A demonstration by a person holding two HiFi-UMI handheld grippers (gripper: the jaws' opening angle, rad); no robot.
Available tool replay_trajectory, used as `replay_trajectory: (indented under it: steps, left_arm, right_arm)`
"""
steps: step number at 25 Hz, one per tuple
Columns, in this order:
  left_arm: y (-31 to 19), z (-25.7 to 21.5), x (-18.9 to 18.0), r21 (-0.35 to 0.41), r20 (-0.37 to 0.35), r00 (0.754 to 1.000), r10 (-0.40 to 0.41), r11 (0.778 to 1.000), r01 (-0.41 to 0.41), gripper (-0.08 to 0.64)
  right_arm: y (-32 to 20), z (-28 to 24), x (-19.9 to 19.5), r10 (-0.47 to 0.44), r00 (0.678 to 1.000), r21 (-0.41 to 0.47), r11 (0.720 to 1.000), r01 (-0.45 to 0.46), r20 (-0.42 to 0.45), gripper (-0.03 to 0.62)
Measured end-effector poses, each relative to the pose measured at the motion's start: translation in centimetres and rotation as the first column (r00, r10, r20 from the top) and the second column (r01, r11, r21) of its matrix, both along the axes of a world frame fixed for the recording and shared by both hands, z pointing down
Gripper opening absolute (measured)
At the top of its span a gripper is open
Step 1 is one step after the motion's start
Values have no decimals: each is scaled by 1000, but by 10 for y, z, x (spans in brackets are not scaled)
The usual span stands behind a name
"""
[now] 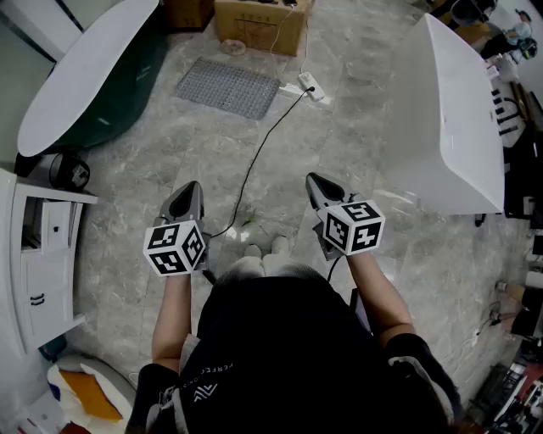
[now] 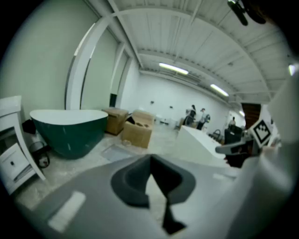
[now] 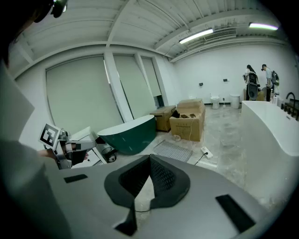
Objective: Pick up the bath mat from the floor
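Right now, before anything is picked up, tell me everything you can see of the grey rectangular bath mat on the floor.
The grey rectangular bath mat has a fine grid texture and looks rubbery or plastic. It lies flat and unfolded on the grey marbled floor, askew, to the right of the dark green bathtub and just short of the brown cardboard box. A white power strip lies just off its right end; whether they touch is unclear. Nothing rests on it.
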State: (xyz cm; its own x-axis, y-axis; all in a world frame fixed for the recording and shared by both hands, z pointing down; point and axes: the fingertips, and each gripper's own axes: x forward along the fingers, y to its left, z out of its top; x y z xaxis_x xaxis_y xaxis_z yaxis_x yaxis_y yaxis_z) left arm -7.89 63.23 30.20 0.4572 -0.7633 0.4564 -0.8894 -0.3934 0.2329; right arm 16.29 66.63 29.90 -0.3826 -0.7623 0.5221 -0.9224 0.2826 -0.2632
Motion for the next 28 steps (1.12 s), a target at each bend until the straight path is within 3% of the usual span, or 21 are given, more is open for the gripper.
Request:
replay_trajectory:
  steps: [3,10,20,28]
  left_arm:
    - [-4,0,-6,-4,7,1000,1,1000,-1,5]
    - [0,1,-14,-24,-68,998,-8,1000,7,5]
    - [6,1,-19,-7,-62,997,52,999,-52,5]
    - [-19,14,-7,-31,-48,999,9,999,-10,6]
  right_arm:
    - [-1,0,-7,-6,1000,2,1000,6,-2,-2]
    - [-3,-3,-11,9,1000,1,1000,-9,14,-2]
    - [-8,6,-25,-8,998,-19,1000,9,55,-2]
    - [-51,26,-9,-49,996,-46,998,52,75,-2]
